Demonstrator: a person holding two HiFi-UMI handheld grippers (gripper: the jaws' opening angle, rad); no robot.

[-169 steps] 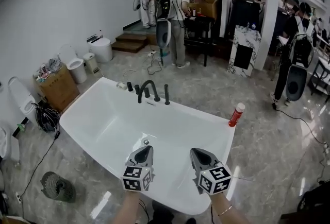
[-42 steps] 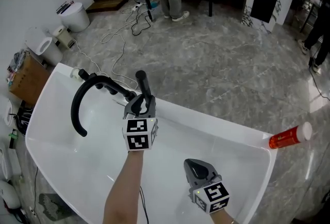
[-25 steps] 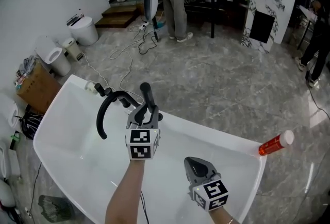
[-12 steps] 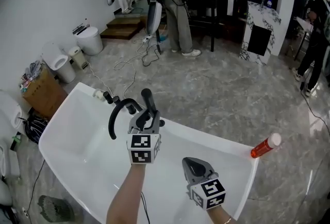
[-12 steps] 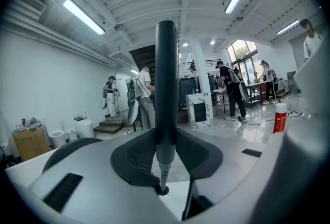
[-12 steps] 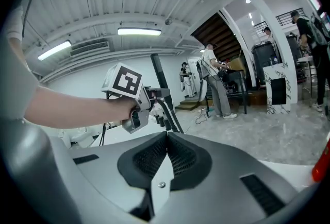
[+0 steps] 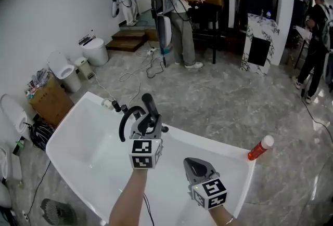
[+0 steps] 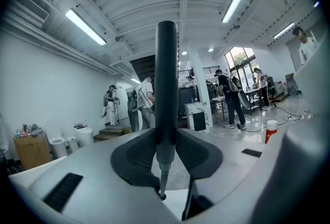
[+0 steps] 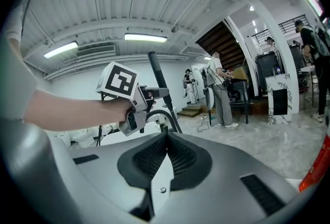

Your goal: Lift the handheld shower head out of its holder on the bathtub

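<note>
Since the earliest frame, the left gripper has left the near end of the glossy white freestanding bathtub and now reaches over its far rim. There its jaws are clamped on the slim matte-black wand-shaped shower head. Over the last second the tub has shrunk beneath both tools and the black arched tub spout looks smaller. The wand sits higher against that spout than before.

The left gripper view shows the two dark pads pressed on either side of the black stem. The wand stands upright, rising well above the jaws towards 12 o'clock. A thin silver stem hangs from its lower end towards 6 o'clock. In the head view the gripper covers that lower end, so its clearance from the holder cannot be judged there. The spout sits just beside the wand at 9 o'clock, and small black knobs lie on the rim at about 10 o'clock.

About 5 o'clock from the left gripper, well apart from it, the right gripper hovers over the tub's white interior. Its own view shows the ribbed pads together at the tips with nothing between them.

A red cylindrical bottle with a white cap stands tilted on the tub rim at 3 o'clock from the wand. Beyond the tub, on the grey marbled floor, a white toilet stands at 11 o'clock. A person in a white shirt and grey trousers stands at 12 o'clock.
</note>
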